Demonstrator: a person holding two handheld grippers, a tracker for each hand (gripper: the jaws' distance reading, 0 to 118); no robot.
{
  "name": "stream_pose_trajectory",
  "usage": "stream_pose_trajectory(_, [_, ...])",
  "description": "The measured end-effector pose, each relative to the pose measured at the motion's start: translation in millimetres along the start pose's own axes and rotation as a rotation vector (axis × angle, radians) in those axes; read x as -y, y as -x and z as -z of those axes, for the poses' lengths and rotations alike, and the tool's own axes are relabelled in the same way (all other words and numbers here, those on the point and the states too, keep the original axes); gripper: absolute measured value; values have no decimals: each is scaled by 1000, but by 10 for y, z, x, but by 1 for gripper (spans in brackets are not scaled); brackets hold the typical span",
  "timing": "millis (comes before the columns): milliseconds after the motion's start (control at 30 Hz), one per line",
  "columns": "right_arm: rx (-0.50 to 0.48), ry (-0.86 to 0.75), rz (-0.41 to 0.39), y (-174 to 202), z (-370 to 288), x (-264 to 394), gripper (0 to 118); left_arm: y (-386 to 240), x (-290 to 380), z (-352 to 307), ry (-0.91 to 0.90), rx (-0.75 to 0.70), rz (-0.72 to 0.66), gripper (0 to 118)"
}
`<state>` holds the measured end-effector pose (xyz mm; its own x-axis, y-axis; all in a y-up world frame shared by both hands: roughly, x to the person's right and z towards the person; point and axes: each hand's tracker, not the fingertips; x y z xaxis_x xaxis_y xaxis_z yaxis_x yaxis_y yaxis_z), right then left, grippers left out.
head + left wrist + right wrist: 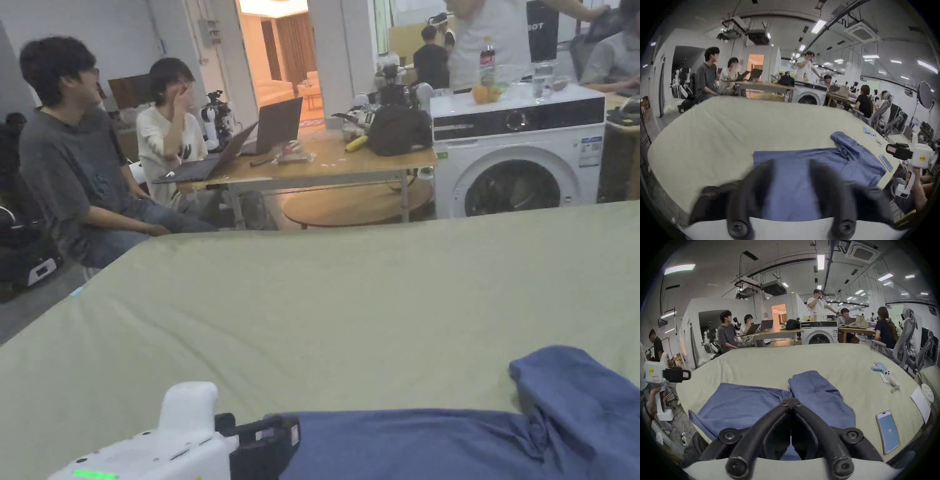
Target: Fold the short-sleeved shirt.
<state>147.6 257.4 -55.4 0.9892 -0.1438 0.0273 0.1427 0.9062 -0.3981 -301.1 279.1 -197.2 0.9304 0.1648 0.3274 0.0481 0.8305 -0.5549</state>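
Note:
A blue short-sleeved shirt (437,444) lies spread on a pale green sheet (312,300) near the front edge, with one sleeve bunched up at the right (581,387). In the left gripper view my left gripper (791,164) is open, its jaws wide apart just above the shirt (859,165); its white body and black front (269,440) show low in the head view. In the right gripper view my right gripper (791,404) is shut, tips together over the shirt (745,400), where the cloth gathers. A hand holds the right gripper (890,150) past the shirt's right edge.
A phone (887,431), small blue items (878,368) and a white card (920,404) lie on the sheet to the right. Beyond the far edge stand a washing machine (519,156), a wooden table with laptops (325,165) and seated people (69,156).

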Motion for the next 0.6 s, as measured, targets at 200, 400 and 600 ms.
stream_pose_trajectory(200, [5, 47, 21, -169, 71, 138, 0, 402, -326, 1173, 195, -74, -80, 81])
stream_pose_trajectory(400, [74, 87, 49, -509, 52, 231, 0, 663, -236, 2023, 326, -222, -112, 62])
stream_pose_trajectory(600, [122, 144, 108, -795, 56, 344, 0, 572, -141, 2113, 330, -233, -37, 48])
